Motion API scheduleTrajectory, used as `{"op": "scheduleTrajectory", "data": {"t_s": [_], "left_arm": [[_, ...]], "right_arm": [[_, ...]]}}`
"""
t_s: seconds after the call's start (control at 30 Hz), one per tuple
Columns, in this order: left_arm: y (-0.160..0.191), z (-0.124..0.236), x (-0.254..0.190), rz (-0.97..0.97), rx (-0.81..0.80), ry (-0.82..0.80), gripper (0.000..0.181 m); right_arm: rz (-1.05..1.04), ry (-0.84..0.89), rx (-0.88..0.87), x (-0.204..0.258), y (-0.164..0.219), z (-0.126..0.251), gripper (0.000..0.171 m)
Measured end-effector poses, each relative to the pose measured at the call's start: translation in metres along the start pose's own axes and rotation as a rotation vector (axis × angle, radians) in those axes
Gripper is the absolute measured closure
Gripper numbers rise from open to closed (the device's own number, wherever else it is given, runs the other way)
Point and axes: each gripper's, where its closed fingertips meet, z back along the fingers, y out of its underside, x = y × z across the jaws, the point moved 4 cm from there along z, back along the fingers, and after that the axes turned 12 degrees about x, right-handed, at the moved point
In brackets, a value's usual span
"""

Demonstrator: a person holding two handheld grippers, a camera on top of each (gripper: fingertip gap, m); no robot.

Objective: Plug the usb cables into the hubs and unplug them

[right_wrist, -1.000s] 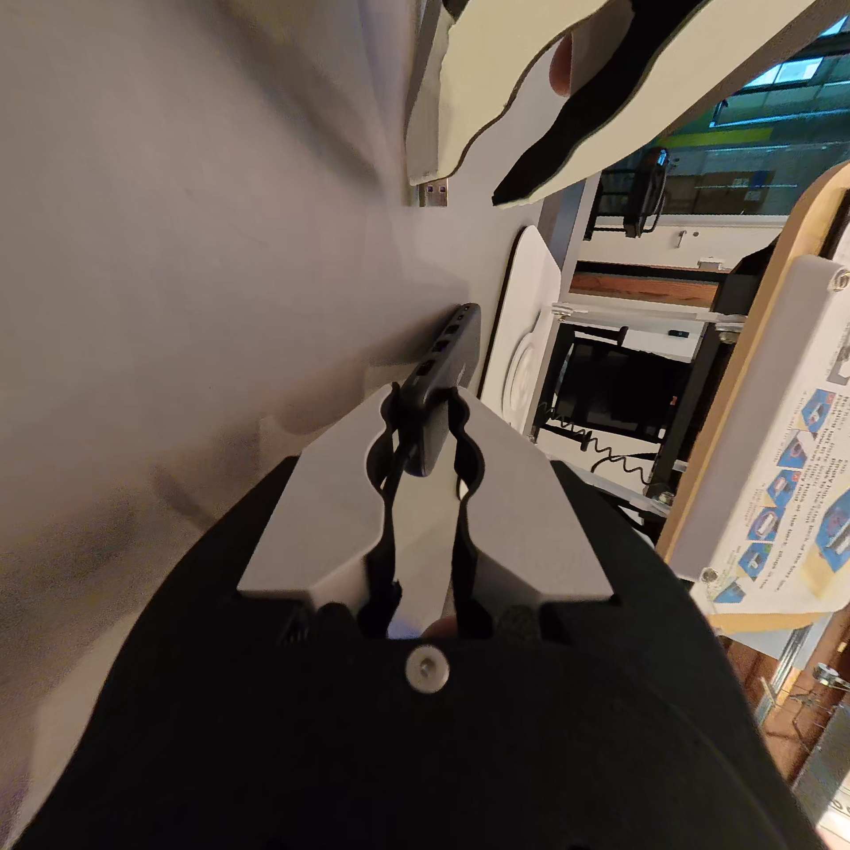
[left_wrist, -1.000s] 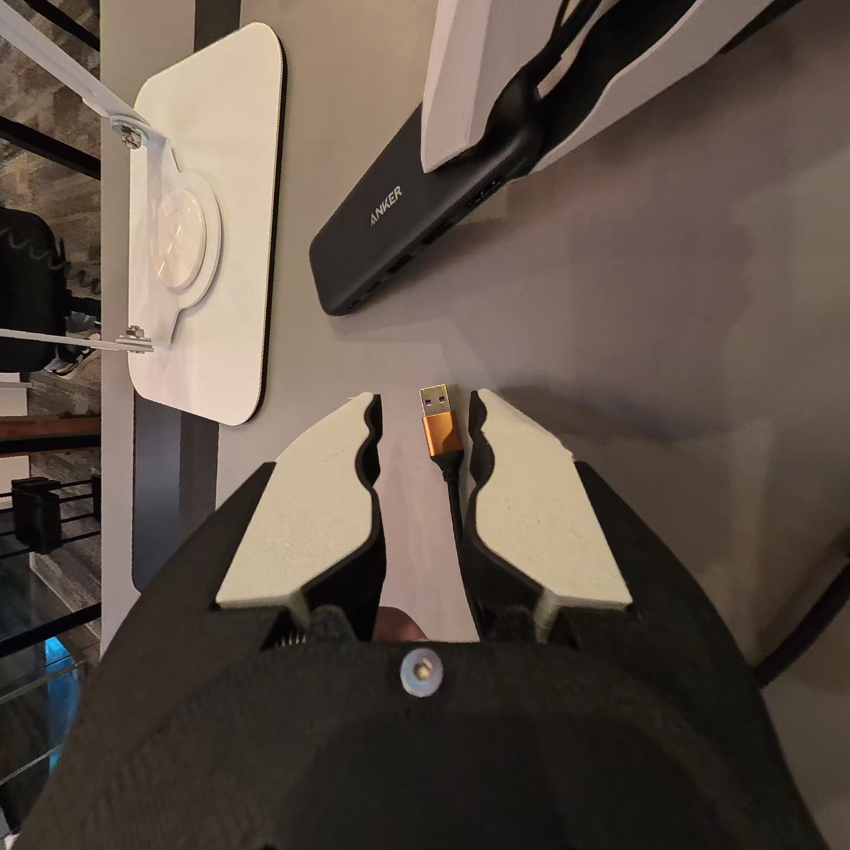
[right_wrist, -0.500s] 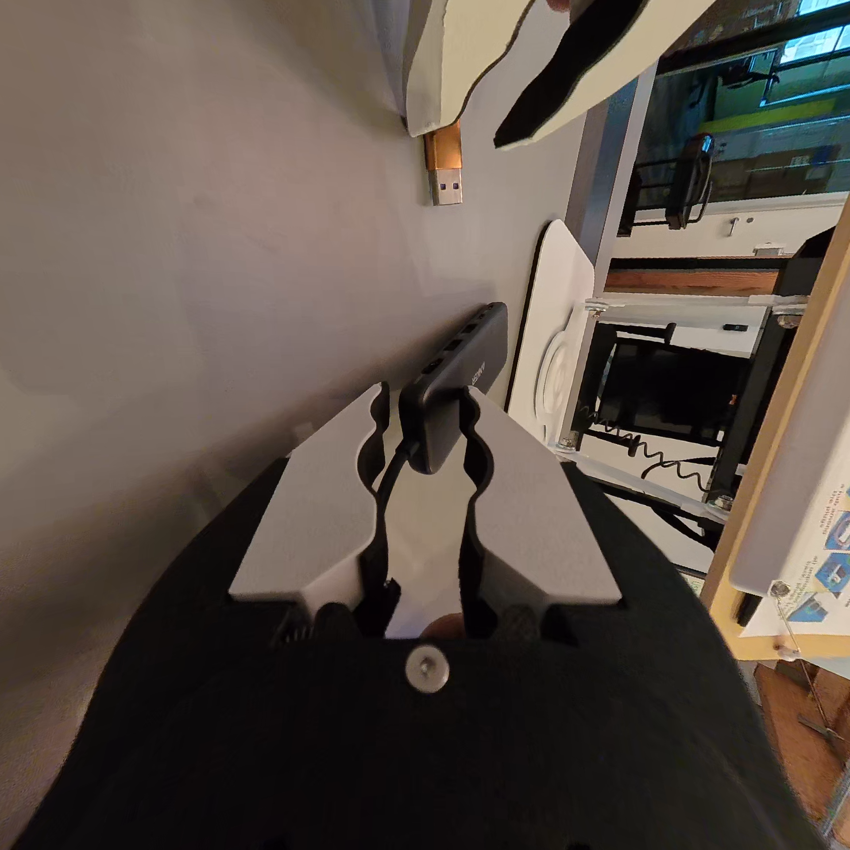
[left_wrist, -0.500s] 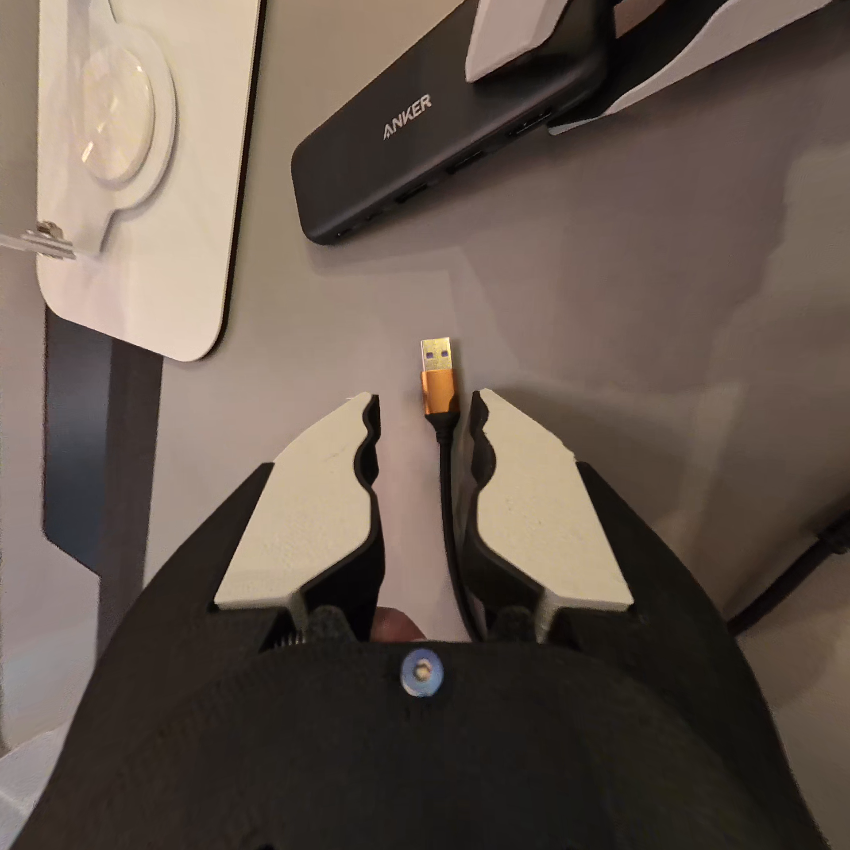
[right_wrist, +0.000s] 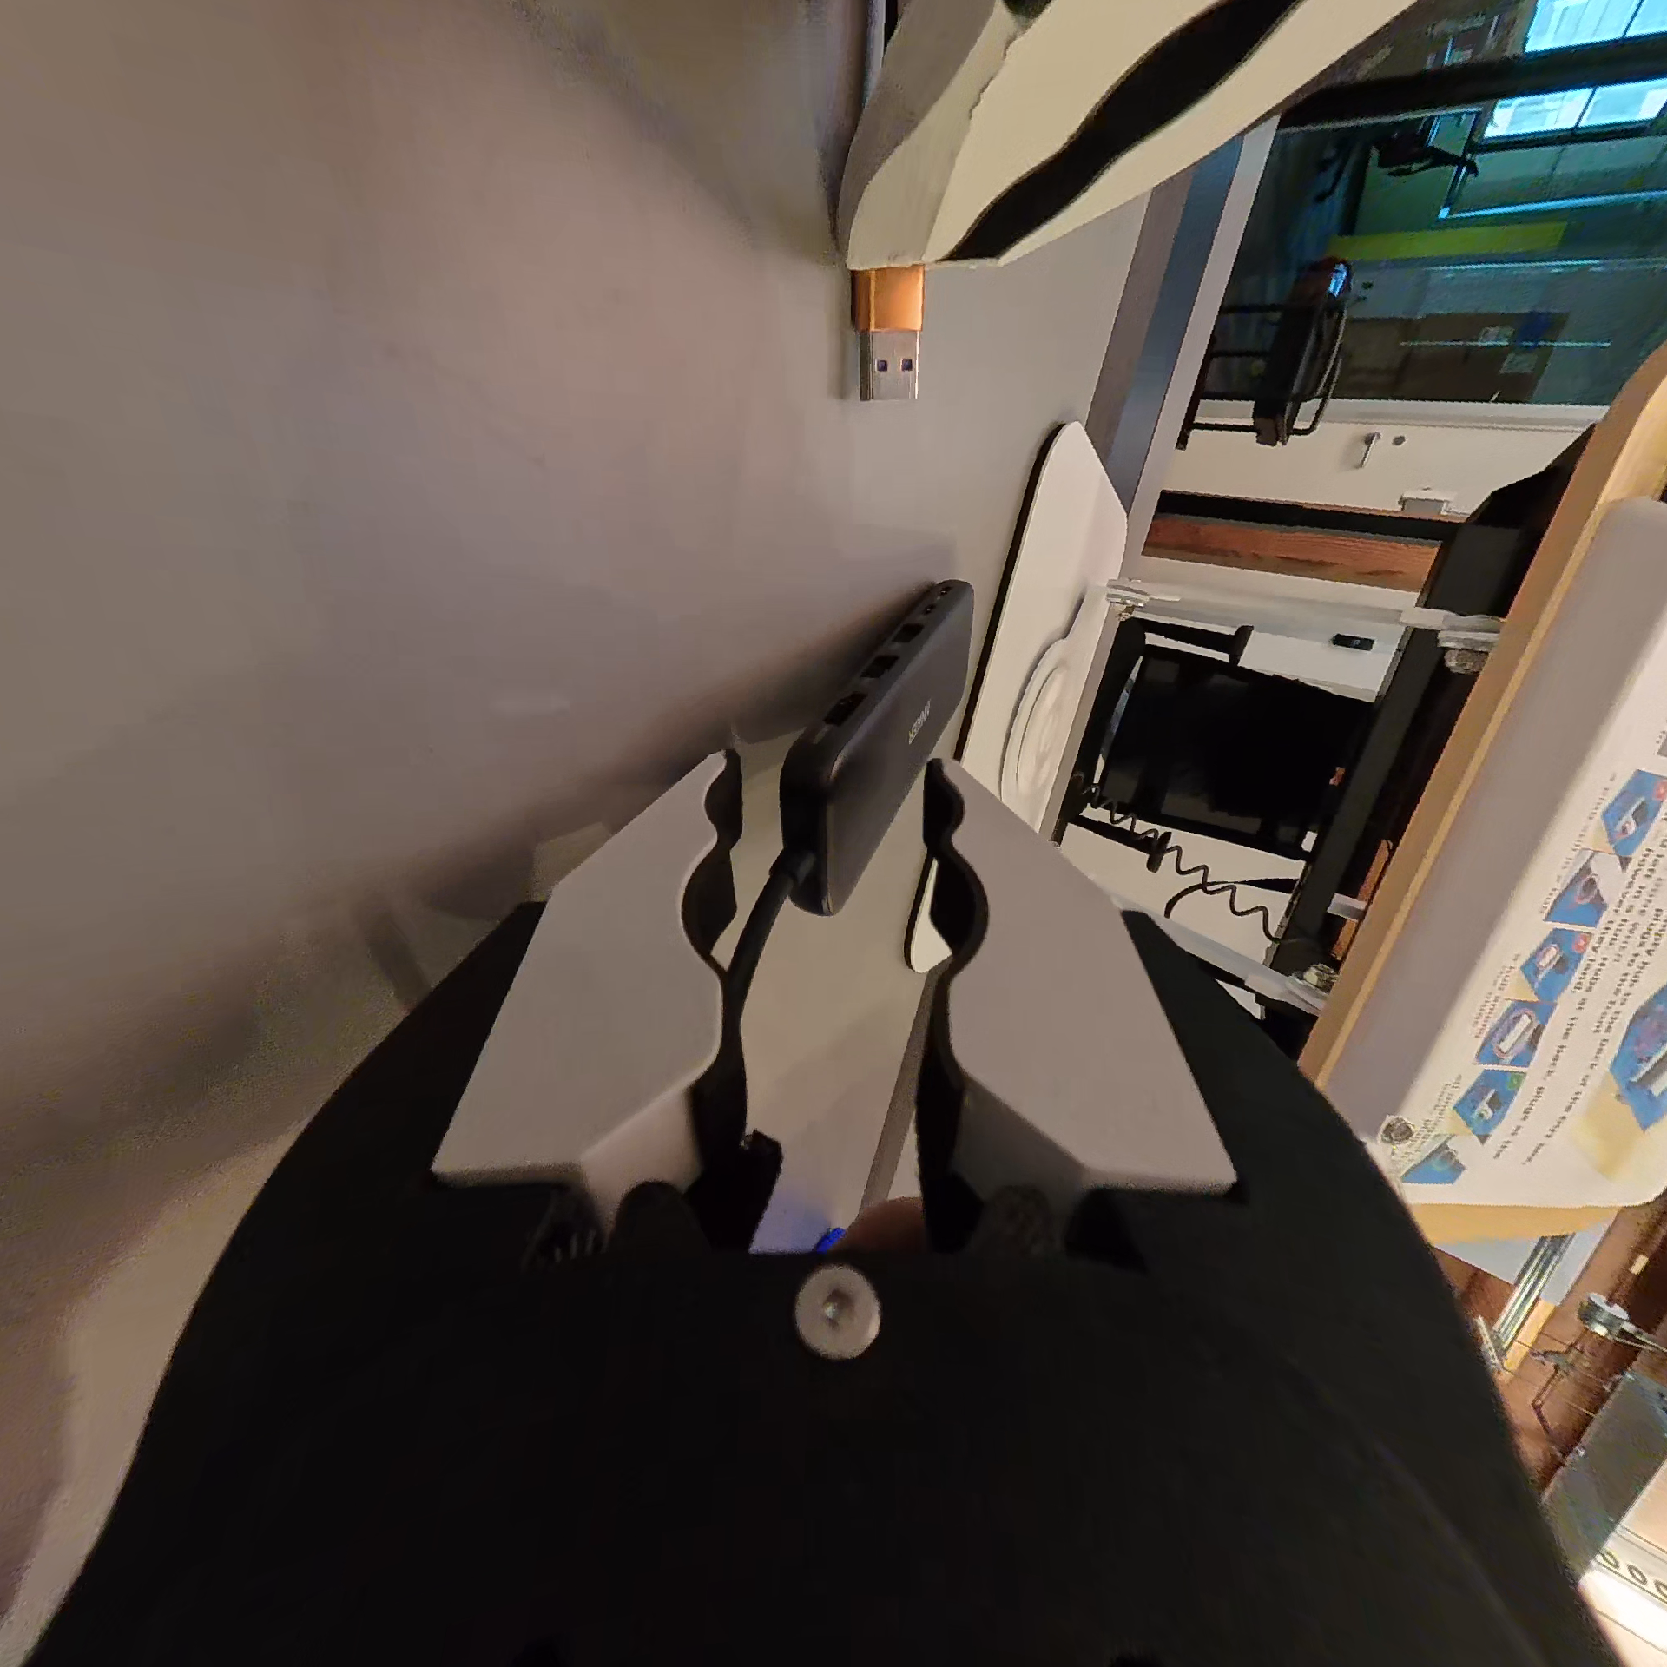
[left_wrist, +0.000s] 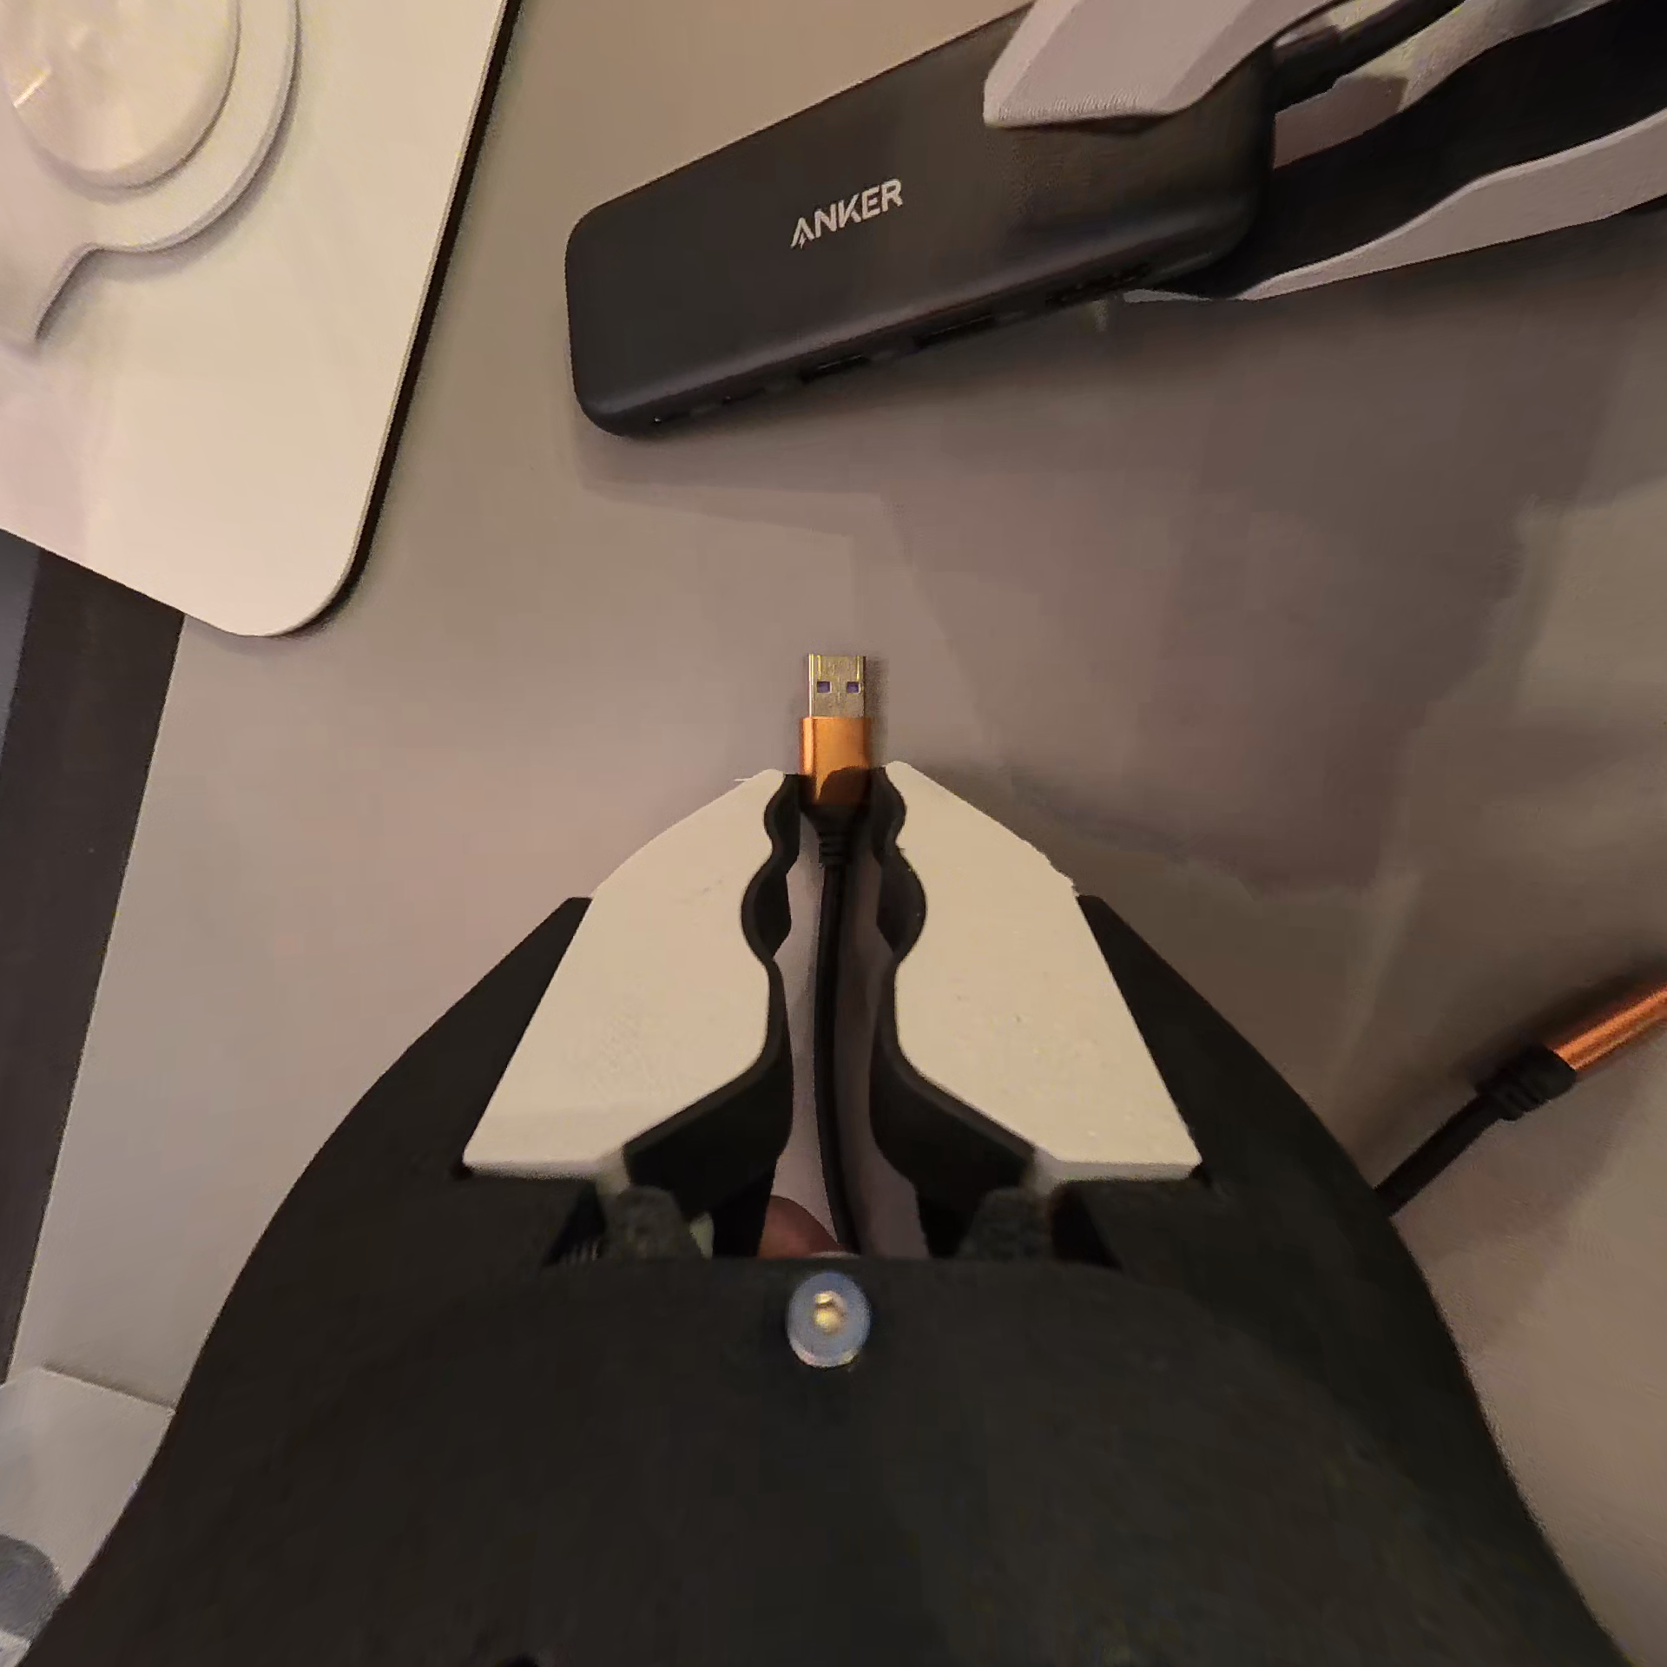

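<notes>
1. Your left hand-held gripper (left_wrist: 834,794) was clenched on the orange sleeve of the USB plug (left_wrist: 837,722); the metal tip stood out free in front of the fingertips.
2. The dark hub (left_wrist: 911,271) lay on the grey bench (left_wrist: 1263,586), straight ahead of the plug and well apart from it, with bare bench between them.
3. The long axis of the hub ran almost across the plug's axis, a little tilted, and its row of ports faced the plug.
4. Your right hand-held gripper (right_wrist: 834,776) stood around the cable end of the hub, jaws apart; the right wrist view showed a gap beside the hub, so I judge it was released, not grasping.
5. The left one was therefore the one to advance, I think.
6. Left of the hub lay a white board (left_wrist: 225,361), close to the bench edge; right of the plug lay another orange connector (left_wrist: 1606,1037). The lane to the hub looked open.
</notes>
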Motion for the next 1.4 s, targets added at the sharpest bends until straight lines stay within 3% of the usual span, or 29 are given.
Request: {"op": "scheduleTrajectory", "data": {"t_s": [0.1,0.5,0.6,0.73,0.8,1.0,1.23,1.4], "left_arm": [[-0.002,0.000,0.000,-0.016,0.003,-0.027,0.167],[-0.013,0.004,-0.001,-0.067,-0.035,-0.096,0.167],[-0.019,0.010,-0.002,-0.097,-0.070,-0.142,0.167],[-0.036,0.024,-0.006,-0.166,-0.150,-0.237,0.167],[-0.048,0.035,-0.009,-0.201,-0.200,-0.319,0.167],[-0.081,0.068,-0.017,-0.326,-0.366,-0.672,0.167],[-0.096,0.086,-0.022,-0.441,-0.425,-1.084,0.167],[-0.101,0.095,-0.030,-0.494,-0.466,-1.264,0.167]], "right_arm": [[0.008,-0.014,0.004,0.000,0.000,0.003,0.131],[-0.020,-0.140,0.050,-0.002,0.004,0.024,0.095],[-0.075,-0.176,-0.020,-0.008,0.002,0.032,0.101],[-0.323,-0.237,-0.192,-0.035,0.004,0.044,0.126],[-0.475,-0.302,-0.276,-0.046,0.009,0.045,0.137],[-0.872,-0.492,-0.509,-0.071,0.026,0.046,0.144],[-1.112,-0.674,-0.622,-0.086,0.036,0.053,0.138],[-1.272,-0.824,-0.776,-0.093,0.034,0.059,0.139]]}}
